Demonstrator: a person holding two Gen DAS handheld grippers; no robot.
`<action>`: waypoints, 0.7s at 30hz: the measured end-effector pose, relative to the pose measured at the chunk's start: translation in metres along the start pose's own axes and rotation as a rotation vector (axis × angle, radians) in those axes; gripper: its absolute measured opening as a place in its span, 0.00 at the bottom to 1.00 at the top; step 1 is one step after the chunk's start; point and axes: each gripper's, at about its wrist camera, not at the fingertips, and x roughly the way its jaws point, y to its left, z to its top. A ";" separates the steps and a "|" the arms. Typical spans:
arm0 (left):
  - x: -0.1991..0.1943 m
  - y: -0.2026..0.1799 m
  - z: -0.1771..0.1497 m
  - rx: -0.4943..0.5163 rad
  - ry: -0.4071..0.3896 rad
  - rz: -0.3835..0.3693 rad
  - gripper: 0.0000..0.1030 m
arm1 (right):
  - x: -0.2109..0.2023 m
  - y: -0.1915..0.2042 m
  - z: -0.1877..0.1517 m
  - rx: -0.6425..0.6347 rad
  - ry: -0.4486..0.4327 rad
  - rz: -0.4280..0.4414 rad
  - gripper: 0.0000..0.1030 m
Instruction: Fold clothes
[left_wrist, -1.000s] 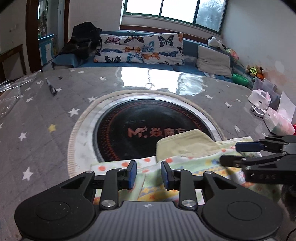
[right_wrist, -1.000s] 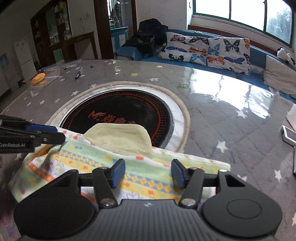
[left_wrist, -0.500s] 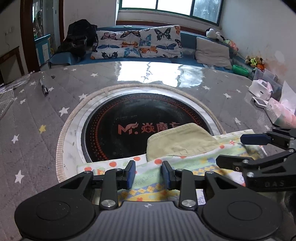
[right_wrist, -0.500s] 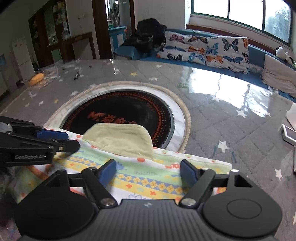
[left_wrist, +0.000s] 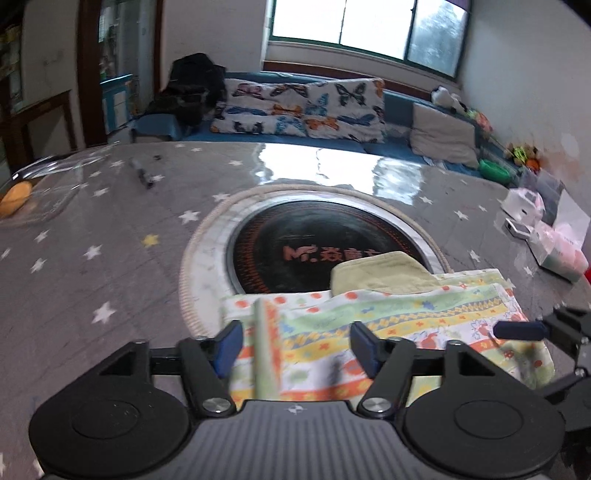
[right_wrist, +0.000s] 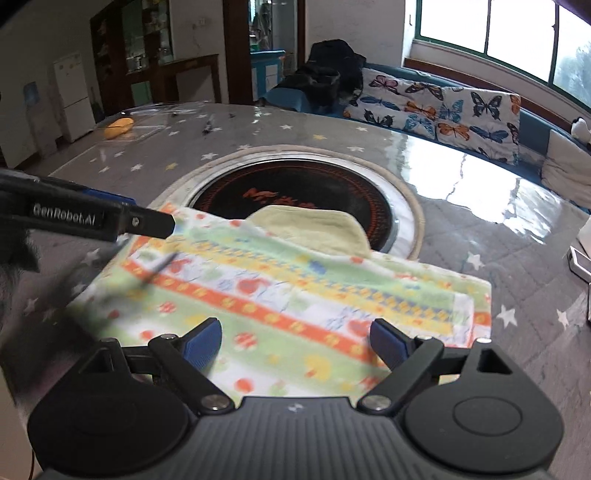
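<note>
A folded garment (left_wrist: 406, 314) with green, yellow and orange printed bands lies flat on the star-patterned table, at the near rim of a black round hotplate (left_wrist: 314, 236). A pale yellow part (left_wrist: 384, 273) sticks out from under its far edge. My left gripper (left_wrist: 297, 341) hovers over the garment's left end, jaws opening; a raised crease of cloth stands between the pads, untouched. My right gripper (right_wrist: 295, 341) hangs over the same garment (right_wrist: 295, 280), jaws opening wide, pads clear of the cloth. The left gripper's fingers (right_wrist: 110, 218) show at the left of the right wrist view.
The grey tablecloth (left_wrist: 110, 258) spreads wide to the left and far side. A pen (left_wrist: 142, 177) and a clear tray with an orange-yellow object (left_wrist: 16, 194) sit far left. White boxes (left_wrist: 524, 206) crowd the right edge. A sofa with butterfly cushions (left_wrist: 303, 107) stands behind.
Both grippers' jaws have spread much wider and both have drawn back toward the near edge, so more of the garment shows. The cloth has settled flat on the table.
</note>
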 end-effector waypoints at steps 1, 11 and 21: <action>-0.004 0.003 -0.002 -0.005 -0.009 0.006 0.79 | -0.002 0.004 -0.001 -0.007 -0.006 0.004 0.88; -0.030 0.018 -0.013 -0.024 -0.066 0.018 1.00 | -0.003 0.041 -0.004 -0.069 -0.023 0.047 0.96; -0.033 0.023 -0.021 -0.056 -0.067 0.037 1.00 | -0.015 0.048 -0.010 -0.065 -0.036 0.055 0.98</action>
